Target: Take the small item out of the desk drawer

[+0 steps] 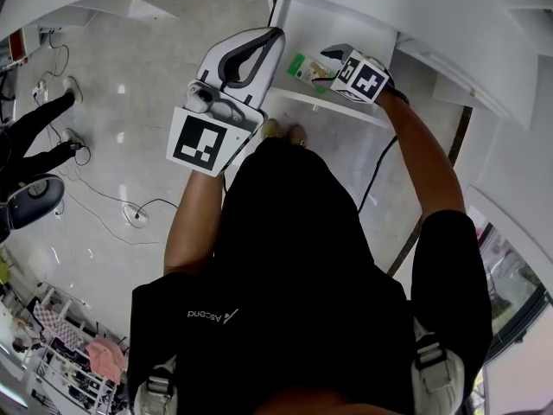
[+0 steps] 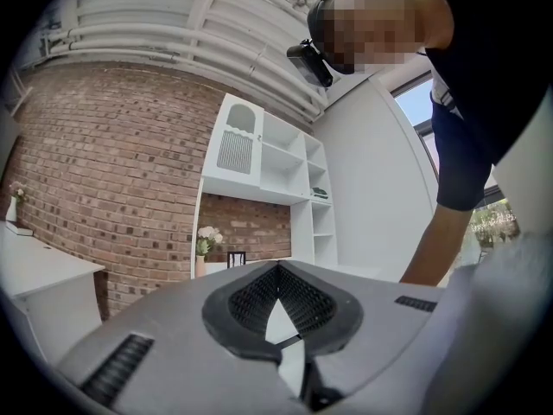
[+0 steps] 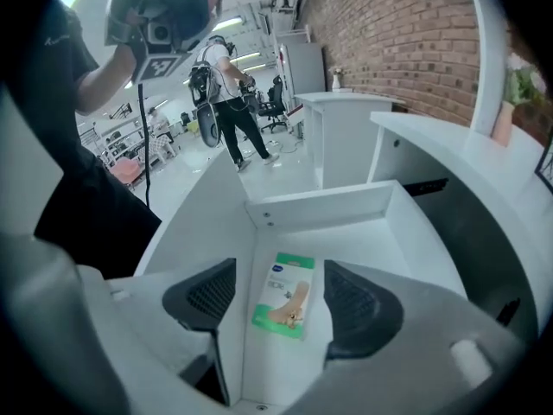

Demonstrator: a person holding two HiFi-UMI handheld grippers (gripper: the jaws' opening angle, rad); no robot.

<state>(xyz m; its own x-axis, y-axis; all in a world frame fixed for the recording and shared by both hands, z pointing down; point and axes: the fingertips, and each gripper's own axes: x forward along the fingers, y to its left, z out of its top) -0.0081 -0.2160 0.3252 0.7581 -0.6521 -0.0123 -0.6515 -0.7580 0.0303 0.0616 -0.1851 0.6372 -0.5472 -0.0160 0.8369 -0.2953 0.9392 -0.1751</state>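
A small white and green packet [image 3: 285, 294] lies flat on the floor of the open white desk drawer [image 3: 346, 206]. My right gripper [image 3: 281, 308] hangs over it, open, with one dark pad on each side of the packet and neither pressing on it. The head view shows the same packet [image 1: 307, 67] in the drawer [image 1: 341, 20], just left of the right gripper [image 1: 327, 66]. My left gripper [image 1: 273, 35] is held up high beside the drawer's left edge. Its jaws are shut with nothing between them, and in its own view the left gripper [image 2: 278, 273] points at the room.
The white desk top [image 3: 449, 145] curves along the drawer's right side. Another person [image 3: 220, 85] stands farther off on the floor. A white shelf unit [image 2: 268, 180] stands against a brick wall. Cables [image 1: 130, 210] and a chair [image 1: 26, 197] lie on the floor at left.
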